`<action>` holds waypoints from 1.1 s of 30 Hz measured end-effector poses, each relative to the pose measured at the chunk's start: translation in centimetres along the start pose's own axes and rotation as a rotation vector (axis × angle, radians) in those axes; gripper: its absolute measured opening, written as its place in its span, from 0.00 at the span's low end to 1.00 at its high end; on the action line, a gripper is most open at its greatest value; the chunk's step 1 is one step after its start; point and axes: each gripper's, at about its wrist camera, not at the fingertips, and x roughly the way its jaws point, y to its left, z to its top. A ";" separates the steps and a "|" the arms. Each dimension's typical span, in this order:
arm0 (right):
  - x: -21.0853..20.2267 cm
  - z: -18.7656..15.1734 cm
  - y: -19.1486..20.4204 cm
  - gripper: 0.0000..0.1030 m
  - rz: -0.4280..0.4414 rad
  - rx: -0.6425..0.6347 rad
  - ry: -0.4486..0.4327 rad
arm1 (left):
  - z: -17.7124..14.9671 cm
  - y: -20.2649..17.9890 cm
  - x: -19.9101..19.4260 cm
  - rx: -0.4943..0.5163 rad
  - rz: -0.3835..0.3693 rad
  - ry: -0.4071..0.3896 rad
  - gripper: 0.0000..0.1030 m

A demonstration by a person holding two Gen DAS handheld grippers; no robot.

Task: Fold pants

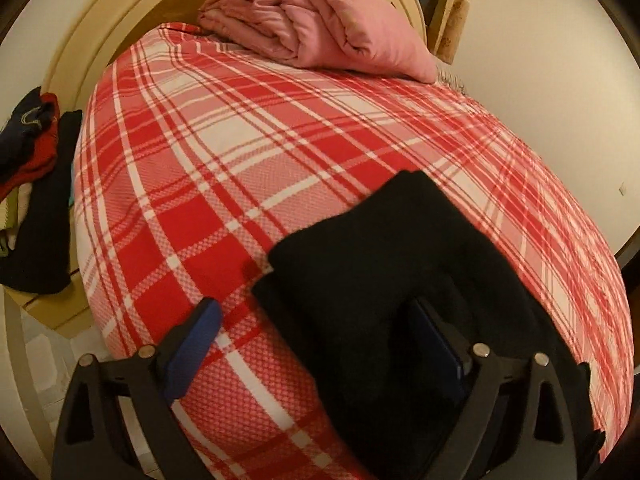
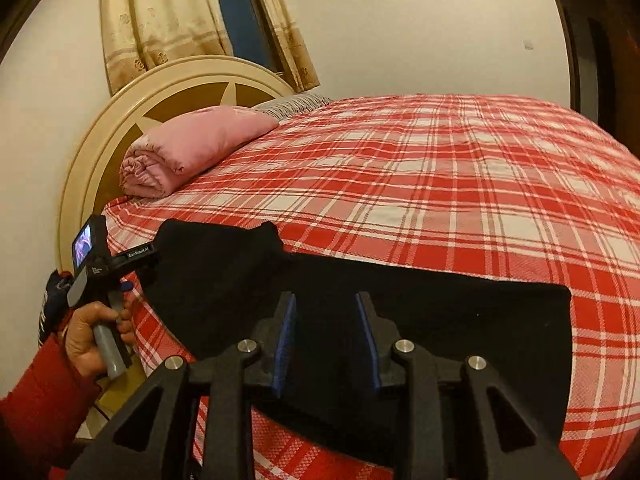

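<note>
Black pants (image 2: 400,320) lie on the red plaid bed, stretched left to right near its front edge. In the left wrist view the pants (image 1: 380,248) lie bunched over the right finger. My left gripper (image 1: 316,320) is open, its left blue pad (image 1: 200,332) over the bedspread and its right pad partly under the black cloth. It also shows in the right wrist view (image 2: 128,280) at the pants' left end. My right gripper (image 2: 326,320) is open just above the middle of the pants, with nothing between its blue pads.
The plaid bedspread (image 2: 440,184) covers the bed. A folded pink quilt (image 2: 188,144) lies by the round cream headboard (image 2: 120,120). A pile of dark and red clothes (image 1: 32,168) sits beside the bed on the left. Curtains (image 2: 160,20) hang behind.
</note>
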 end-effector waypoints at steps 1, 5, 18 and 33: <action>0.1 -0.1 -0.1 0.31 0.001 0.009 0.004 | 0.1 0.0 0.0 0.002 -0.005 0.006 0.88; 0.1 -0.1 -0.4 0.31 0.013 0.027 0.011 | 0.3 -0.9 -0.2 0.032 -0.020 0.003 0.74; -1.3 0.0 -1.1 0.31 0.013 0.046 -0.021 | -0.9 2.6 -1.7 -0.169 -0.054 0.006 0.81; -0.8 -0.3 -1.1 0.31 0.020 0.058 0.005 | -0.4 0.2 -1.0 -0.093 -0.085 -0.044 0.44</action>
